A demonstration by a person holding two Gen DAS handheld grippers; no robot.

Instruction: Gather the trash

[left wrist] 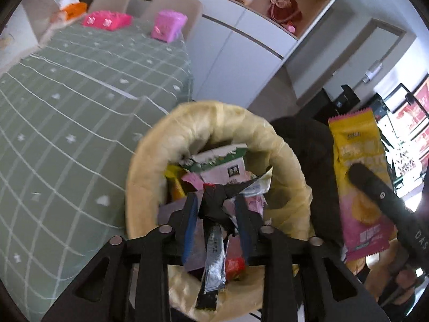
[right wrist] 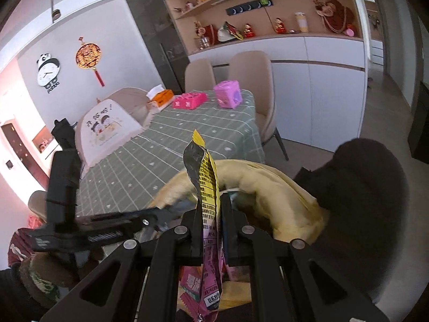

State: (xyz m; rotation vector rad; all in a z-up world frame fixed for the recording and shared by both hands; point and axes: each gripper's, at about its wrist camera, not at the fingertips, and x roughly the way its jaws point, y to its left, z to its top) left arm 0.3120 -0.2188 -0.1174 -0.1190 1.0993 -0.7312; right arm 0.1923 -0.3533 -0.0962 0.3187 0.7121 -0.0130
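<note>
- Two views, left wrist first.
- Left gripper (left wrist: pixel 217 204): jaws spread, black crumpled wrapper (left wrist: pixel 214 204) between them over the bin (left wrist: pixel 281 147); pad contact not discernible through blur.
- Silver sachet strip (left wrist: pixel 214 263) hanging below the black wrapper, between the fingers.
- Bin lined with a yellowish bag, directly under the left gripper; inside, a green-and-white carton (left wrist: pixel 219 163), pink scraps and a small red packet (left wrist: pixel 236 265).
- Right gripper (left wrist: pixel 375 187) at the right edge, beside the bin, pressed on a yellow-and-pink snack packet (left wrist: pixel 359 187).
- Table (left wrist: pixel 67 102) with green checked cloth at left, beside the bin; on its far end, two pink packs (left wrist: pixel 107 21) and an orange tissue box (left wrist: pixel 72 9).
- Right wrist view next.
- Right gripper (right wrist: pixel 211 214): jaws pressed together, pinching the snack packet (right wrist: pixel 206 182) upright, yellow top above the fingers, pink end hanging below.
- Bin (right wrist: pixel 257 177) just ahead of the right gripper, rim partly hidden by the packet.
- Left gripper (right wrist: pixel 163 214) reaching in from the left over the bin's near rim.
- Table (right wrist: pixel 174 139) behind the bin, with mesh food cover (right wrist: pixel 107 131), orange tissue box (right wrist: pixel 161 96) and pink packs (right wrist: pixel 190 99).
- Chairs (right wrist: pixel 249 75) at the far end of the table; panda clock (right wrist: pixel 48 72) on the wall.
</note>
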